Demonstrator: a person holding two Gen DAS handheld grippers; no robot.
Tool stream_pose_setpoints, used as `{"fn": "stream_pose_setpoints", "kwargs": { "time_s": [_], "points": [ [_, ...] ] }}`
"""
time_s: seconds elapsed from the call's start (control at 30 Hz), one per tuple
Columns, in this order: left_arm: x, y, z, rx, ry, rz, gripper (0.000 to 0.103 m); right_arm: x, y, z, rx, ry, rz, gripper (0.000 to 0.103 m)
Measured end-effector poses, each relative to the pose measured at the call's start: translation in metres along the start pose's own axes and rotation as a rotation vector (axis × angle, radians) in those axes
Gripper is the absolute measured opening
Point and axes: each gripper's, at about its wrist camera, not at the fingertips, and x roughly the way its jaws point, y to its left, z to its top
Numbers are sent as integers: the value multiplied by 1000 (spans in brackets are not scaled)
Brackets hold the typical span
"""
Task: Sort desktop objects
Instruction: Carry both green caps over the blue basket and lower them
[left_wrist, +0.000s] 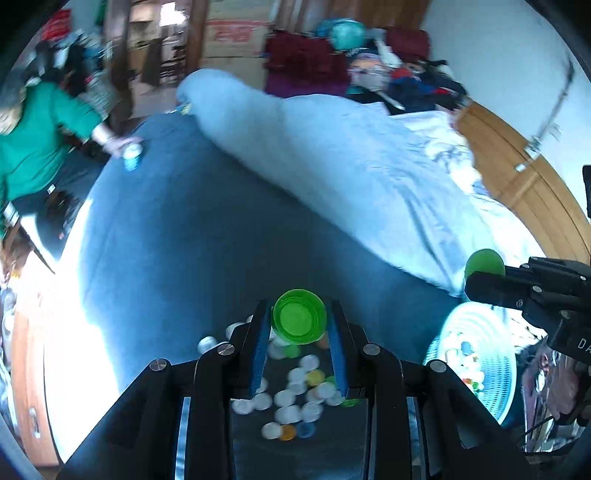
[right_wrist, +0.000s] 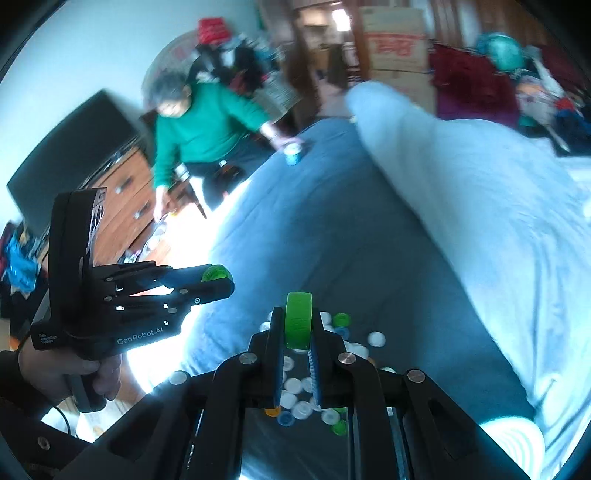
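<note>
Both jaws clamp green caps: left gripper flat-on, right gripper edge-on; white basket right of left gripper, nearer right one.

Left gripper: black body, blue pads, bright green cap between them. Right gripper: black, blue pads, green ribbed cap edge-on. Loose caps: mostly white, few yellow, orange, blue, green. Bed cover: dark grey-blue, plain. Quilt: pale blue-white. Basket: white, slatted. Person's top: green.
</note>
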Motion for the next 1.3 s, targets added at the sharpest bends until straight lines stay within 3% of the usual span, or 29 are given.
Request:
{"fn": "stream_pose_setpoints", "kwargs": {
  "time_s": [0.4,0.7,0.87,1.13,1.3],
  "points": [
    [20,-128,44,194,30,-157,26,-103,-97,-65,246,-87,-183,12],
    [45,-258,38,403,112,-321,26,-177,-150,-121,431,-135,-340,12],
    [60,-327,21,509,178,-381,26,-202,-175,-155,522,-120,-405,12],
    [104,-398,-24,659,404,-346,26,-200,-213,-210,676,5,-416,13],
    [109,-415,-43,715,447,-330,26,-198,-221,-241,760,18,-399,13]
  ]
}}
